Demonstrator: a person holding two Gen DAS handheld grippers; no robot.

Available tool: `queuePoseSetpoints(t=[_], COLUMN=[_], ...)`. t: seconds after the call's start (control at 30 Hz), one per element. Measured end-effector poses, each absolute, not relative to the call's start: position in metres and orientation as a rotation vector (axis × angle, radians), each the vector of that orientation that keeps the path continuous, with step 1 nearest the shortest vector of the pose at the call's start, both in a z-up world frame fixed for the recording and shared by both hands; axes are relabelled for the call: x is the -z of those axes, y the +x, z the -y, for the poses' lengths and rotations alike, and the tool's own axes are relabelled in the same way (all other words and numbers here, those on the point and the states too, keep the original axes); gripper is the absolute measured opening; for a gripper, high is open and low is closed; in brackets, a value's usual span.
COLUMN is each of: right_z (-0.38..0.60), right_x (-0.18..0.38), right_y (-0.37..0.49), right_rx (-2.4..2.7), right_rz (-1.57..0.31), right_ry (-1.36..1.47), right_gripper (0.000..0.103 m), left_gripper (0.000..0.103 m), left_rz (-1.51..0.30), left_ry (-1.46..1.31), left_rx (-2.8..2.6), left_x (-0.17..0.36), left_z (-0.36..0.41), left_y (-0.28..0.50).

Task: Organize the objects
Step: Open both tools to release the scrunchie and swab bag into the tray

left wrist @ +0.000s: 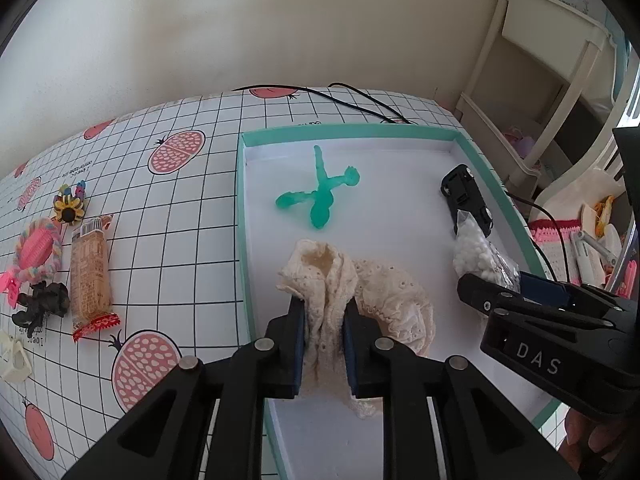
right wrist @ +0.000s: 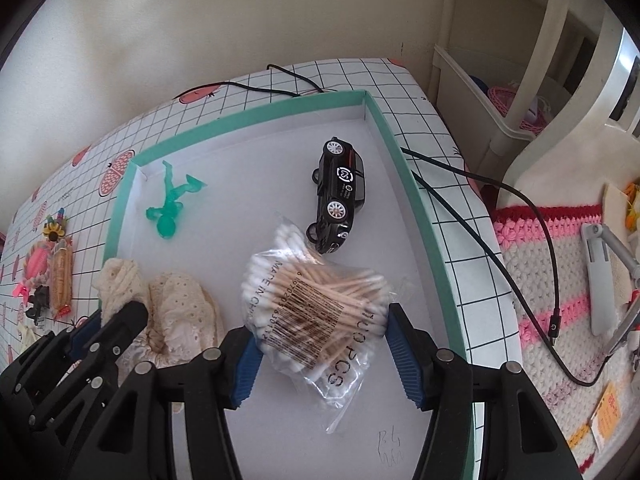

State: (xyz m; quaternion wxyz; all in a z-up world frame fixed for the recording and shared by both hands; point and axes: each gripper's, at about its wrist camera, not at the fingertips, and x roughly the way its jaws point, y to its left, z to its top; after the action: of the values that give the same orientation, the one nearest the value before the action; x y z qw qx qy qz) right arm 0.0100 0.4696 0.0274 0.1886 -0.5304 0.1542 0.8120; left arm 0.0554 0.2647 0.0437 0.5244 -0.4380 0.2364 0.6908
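On the bench (left wrist: 200, 216), a snack bar (left wrist: 90, 276) lies left of the teal tray (right wrist: 404, 168). Inside the tray, the left gripper (left wrist: 325, 320) pinches cream lace cloth (left wrist: 384, 292); the right gripper (right wrist: 320, 344), fingers spread, straddles a cotton swab bag (right wrist: 316, 308) near the toy car (right wrist: 340, 196).

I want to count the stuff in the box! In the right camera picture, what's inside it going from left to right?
Translucent green plastic figure → cream lace fabric piece → clear bag of wooden cotton swabs → black toy car lying on its side.
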Motion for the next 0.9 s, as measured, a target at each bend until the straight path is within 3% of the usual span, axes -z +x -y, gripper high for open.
queuePoseSetpoints(t=[0.23,0.43,0.53,0.9], right_z=[-0.465,-0.463,-0.462,-0.459], right_x=[-0.033,-0.049,-0.058,-0.069], right_y=[0.009,0.012,0.014,0.014], right_rx=[-2.303,-2.332,-2.347,-2.355], right_rz=[-0.417,-0.413,-0.42,-0.421], right_ry=[-1.493,-1.461,-1.441,-1.41], right_gripper=[0.065,0.066,0.066,0.066], left_gripper=[0.032,0.035,0.043,0.043], left_rz=[-0.528,-0.49,-0.484,-0.457], left_ry=[-1.065,-1.063,-1.065,-1.027], left_rx=[-1.645,-1.646,-1.629,-1.703], left_x=[-0.054,-0.067,-0.071,-0.087], left_z=[-0.264,-0.262,-0.263,-0.256], left_y=[0.054,0.051,0.052,0.041])
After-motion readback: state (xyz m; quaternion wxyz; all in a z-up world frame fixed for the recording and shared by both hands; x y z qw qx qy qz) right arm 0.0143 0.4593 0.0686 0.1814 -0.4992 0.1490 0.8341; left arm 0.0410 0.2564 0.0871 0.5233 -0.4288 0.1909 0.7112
